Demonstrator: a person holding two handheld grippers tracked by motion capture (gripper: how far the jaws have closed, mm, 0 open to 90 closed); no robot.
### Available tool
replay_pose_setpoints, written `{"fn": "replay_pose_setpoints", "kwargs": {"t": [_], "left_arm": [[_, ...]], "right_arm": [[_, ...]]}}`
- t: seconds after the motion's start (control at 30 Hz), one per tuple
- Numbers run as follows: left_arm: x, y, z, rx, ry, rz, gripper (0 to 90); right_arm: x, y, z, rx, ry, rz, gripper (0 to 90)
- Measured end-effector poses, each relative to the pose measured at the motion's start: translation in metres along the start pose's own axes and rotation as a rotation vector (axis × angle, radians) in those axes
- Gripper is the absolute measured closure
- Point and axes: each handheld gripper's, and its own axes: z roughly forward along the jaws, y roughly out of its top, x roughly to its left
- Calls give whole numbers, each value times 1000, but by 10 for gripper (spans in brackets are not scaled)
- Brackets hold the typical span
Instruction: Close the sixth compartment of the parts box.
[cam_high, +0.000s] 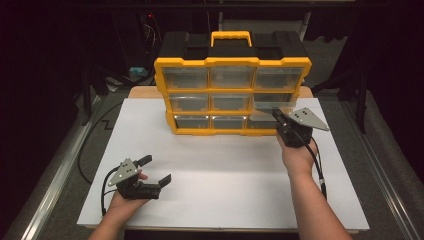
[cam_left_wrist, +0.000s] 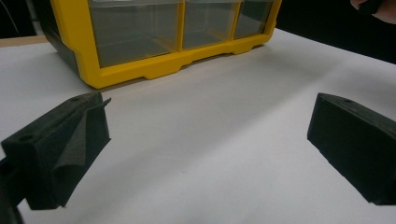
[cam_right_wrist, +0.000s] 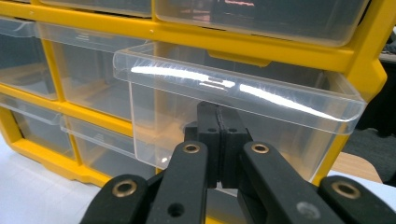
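At the right end of the yellow organizer (cam_high: 232, 95), my right gripper (cam_high: 278, 118) has its jaws pressed together just under the lip of the clear drawer (cam_right_wrist: 233, 93), which sticks out of the middle row's right slot. Whether they pinch its front wall I cannot tell. My left gripper (cam_high: 156, 171) rests near the white board's (cam_high: 225, 175) front left, jaws wide and empty.

Right tongs (cam_right_wrist: 217, 126) hide the clear drawer's (cam_right_wrist: 243, 107) underside.

Overhead, two close — sharing organizer (cam_high: 232, 95).
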Motion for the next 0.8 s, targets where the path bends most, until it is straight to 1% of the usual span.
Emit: {"fn": "replay_pose_setpoints", "kwargs": {"t": [0.47,0.8], "left_arm": [[0,1,-1,-2,2,-3,2],[1,2,-2,-2,-1,-7,2]], "right_arm": [[-4,5,17,6,-23,4,900],[-7,9,30,23,-43,2,900]]}}
